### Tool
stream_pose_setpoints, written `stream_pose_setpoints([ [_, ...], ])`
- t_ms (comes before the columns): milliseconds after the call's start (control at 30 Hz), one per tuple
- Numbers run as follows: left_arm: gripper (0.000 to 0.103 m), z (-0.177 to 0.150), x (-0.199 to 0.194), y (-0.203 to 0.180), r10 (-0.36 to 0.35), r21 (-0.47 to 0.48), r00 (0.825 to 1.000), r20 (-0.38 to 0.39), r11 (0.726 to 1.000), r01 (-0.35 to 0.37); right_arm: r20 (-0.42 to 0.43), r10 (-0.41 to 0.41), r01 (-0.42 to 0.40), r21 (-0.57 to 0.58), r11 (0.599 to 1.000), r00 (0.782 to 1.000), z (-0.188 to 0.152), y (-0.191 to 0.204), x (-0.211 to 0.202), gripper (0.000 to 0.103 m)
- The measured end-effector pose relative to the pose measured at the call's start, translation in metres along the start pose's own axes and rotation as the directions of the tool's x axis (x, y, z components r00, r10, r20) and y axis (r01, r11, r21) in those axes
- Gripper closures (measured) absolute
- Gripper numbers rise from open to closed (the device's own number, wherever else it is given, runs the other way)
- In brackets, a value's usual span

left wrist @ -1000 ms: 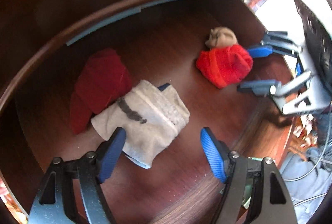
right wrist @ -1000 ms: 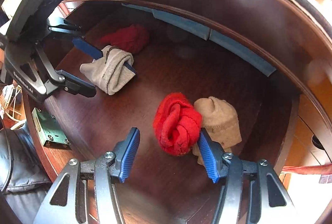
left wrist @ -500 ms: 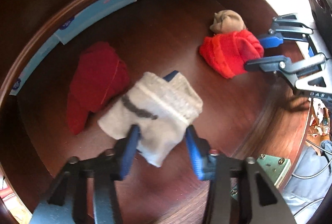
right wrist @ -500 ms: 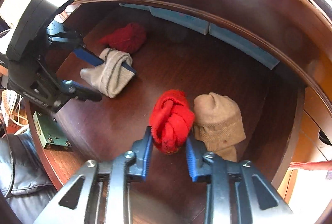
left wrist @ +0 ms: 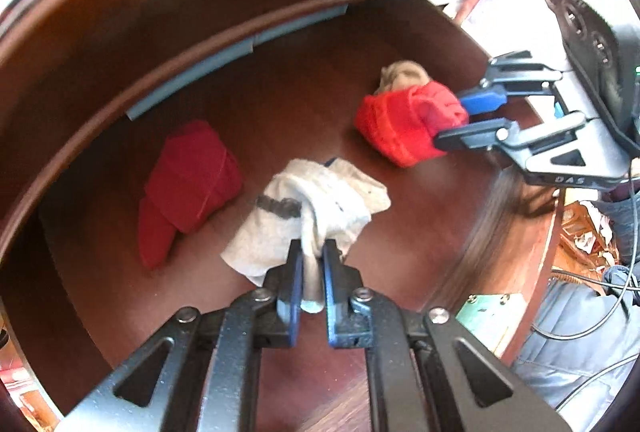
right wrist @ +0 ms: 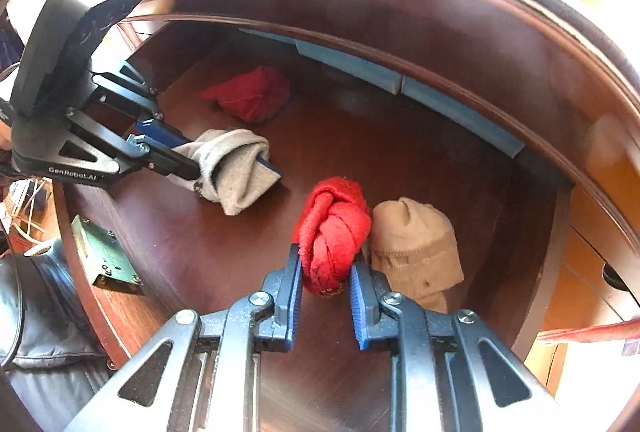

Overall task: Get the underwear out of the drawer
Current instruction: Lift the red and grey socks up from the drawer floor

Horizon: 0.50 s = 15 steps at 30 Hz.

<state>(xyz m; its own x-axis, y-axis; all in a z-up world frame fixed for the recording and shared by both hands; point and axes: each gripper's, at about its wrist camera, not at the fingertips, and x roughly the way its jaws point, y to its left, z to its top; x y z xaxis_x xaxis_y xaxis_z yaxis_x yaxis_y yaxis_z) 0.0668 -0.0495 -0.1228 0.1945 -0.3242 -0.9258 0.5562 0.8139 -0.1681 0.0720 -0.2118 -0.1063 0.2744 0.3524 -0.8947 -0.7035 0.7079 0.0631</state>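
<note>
- Where the two cameras look down, the surface is the dark reddish-brown wooden floor of an open drawer (left wrist: 280,103), glossy, with curved-looking wooden walls around it and a pale blue strip (right wrist: 352,65) along the back wall.
- Beyond the front edge of the drawer, a green metal lock plate (right wrist: 106,258) is screwed to the wood, and grey fabric and thin cables lie outside; the room past the rim is bright and washed out.
- Farthest left in the drawer, seen from the left wrist, a dark red folded piece of underwear (left wrist: 188,179) lies flat on the floor, apart from the others.
- Just beside it, toward the middle, a white-grey piece of underwear (left wrist: 316,203) with a dark band is bunched up; the left gripper (left wrist: 310,272) has its blue fingers drawn narrow and pinching a fold of this cloth between them.
- Further right, a bright red rolled piece of underwear (right wrist: 332,228) sits inside the drawer; the right gripper (right wrist: 326,286) clamps it, blue pads pressing on both sides of the roll.
- Touching the bright red roll on its right, a tan bundle of cloth (right wrist: 416,248) rests on the drawer floor near the right wall.
</note>
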Motion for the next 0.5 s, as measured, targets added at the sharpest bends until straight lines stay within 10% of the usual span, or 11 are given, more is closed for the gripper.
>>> stream_pose_setpoints([
  [500, 0.098, -0.036, -0.073, 0.010, 0.006, -0.023, 0.974, 0.228, 1.000, -0.001, 0.102, -0.041, 0.045, -0.038, 0.998, 0.994, -0.017, 0.007, -0.030, 0.080],
])
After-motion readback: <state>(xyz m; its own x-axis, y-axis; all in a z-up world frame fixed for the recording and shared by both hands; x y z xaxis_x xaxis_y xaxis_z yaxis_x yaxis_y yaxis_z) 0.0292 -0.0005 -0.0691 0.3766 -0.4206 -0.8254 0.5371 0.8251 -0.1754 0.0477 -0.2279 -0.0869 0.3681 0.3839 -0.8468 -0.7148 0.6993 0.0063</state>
